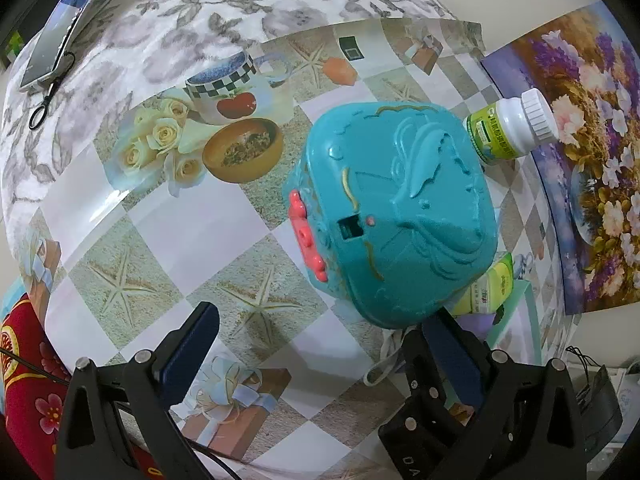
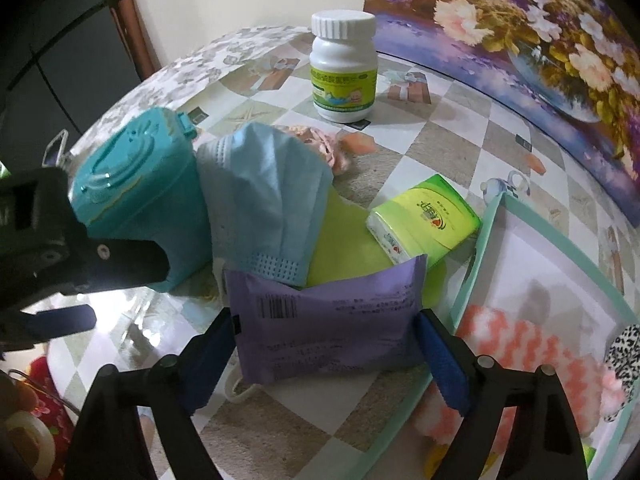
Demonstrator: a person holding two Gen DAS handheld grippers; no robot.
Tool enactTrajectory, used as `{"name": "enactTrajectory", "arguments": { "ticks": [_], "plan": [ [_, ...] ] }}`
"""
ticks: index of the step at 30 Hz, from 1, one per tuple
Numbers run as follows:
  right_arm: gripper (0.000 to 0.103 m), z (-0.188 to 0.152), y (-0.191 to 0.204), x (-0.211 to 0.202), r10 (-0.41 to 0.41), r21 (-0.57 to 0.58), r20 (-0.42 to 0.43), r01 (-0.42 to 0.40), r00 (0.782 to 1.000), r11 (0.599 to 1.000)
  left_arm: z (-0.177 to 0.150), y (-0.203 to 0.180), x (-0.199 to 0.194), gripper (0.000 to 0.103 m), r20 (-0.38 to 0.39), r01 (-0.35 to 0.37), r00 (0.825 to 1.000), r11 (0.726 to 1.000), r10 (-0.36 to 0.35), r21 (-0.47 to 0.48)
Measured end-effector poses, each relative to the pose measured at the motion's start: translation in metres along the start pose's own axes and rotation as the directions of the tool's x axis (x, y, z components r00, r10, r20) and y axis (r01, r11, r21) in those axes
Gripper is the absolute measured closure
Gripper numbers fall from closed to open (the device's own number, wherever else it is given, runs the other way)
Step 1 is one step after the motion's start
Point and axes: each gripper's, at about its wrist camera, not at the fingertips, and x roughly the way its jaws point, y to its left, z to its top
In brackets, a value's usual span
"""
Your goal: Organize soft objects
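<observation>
In the right wrist view a purple soft pack point(image 2: 332, 320) lies on the table between my right gripper's point(image 2: 326, 344) blue pads. The pads stand right at its two short ends and the pack shows no squeeze. Behind it lie a blue face mask point(image 2: 264, 200), a yellow-green cloth point(image 2: 344, 240) and a green tissue pack point(image 2: 424, 220). To the right is a teal-rimmed tray point(image 2: 480, 240) holding a pink-and-white fluffy thing point(image 2: 520, 344). My left gripper point(image 1: 320, 340) is open over the bare tablecloth, its right finger just below a teal plastic box point(image 1: 396, 212).
A white pill bottle point(image 2: 344, 68) stands at the back, a pink scrunchie point(image 2: 320, 140) in front of it. A flower painting point(image 2: 540, 40) leans along the right. A phone point(image 1: 68, 28) lies far left. A leopard-print thing point(image 2: 628, 352) sits in the tray.
</observation>
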Motion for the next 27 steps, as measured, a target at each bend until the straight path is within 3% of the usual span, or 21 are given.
{"name": "enactTrajectory", "arguments": {
  "ticks": [14, 27],
  "plan": [
    [0.017, 0.003, -0.019, -0.018, 0.088, 0.099, 0.035, -0.091, 0.995, 0.991, 0.000, -0.002, 0.000, 0.002, -0.005, 0.012, 1.000, 1.000, -0.012, 0.000],
    [0.018, 0.006, -0.032, -0.051, 0.083, 0.160, 0.091, -0.097, 0.992, 0.982, -0.001, -0.008, 0.000, 0.002, -0.011, 0.030, 0.999, 0.999, -0.030, 0.009]
  ]
}}
